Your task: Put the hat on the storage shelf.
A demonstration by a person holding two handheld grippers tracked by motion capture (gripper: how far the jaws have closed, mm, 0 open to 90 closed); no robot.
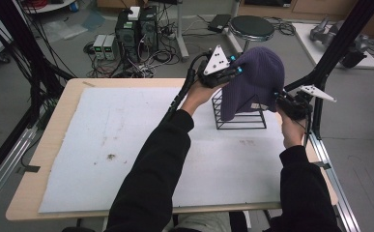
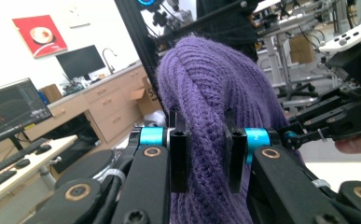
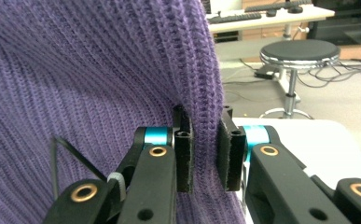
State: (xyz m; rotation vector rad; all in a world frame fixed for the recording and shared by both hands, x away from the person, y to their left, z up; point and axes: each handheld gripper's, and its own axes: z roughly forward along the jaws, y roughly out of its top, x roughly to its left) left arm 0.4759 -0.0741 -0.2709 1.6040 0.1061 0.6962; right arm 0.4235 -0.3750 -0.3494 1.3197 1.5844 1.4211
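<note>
**Q:** Where is the hat, and what have your tongs got?

**A:** The purple knit hat hangs over the black wire stand at the far right of the table. Your left tongs are clamped on a fold of knit at its upper left side; in the left gripper view the fabric bunches between both pads. Your right tongs are clamped on a ridge of the ribbing at its lower right edge, and the right gripper view shows the knit pinched thin there.

**Q:** How will it handle?

**A:** Judged from the ribbing: soft, light, stretchy, no stiffness of its own. It will sag and lengthen between your two grips rather than hold shape. Not fragile or slippery, though the loops could snag on the wire stand's corners.

**Q:** Best hold?

**A:** Probably the thicker band near the rim, one grip on each opposite side, with a full fold between the pads. A single ridge may slip out under pull.
</note>
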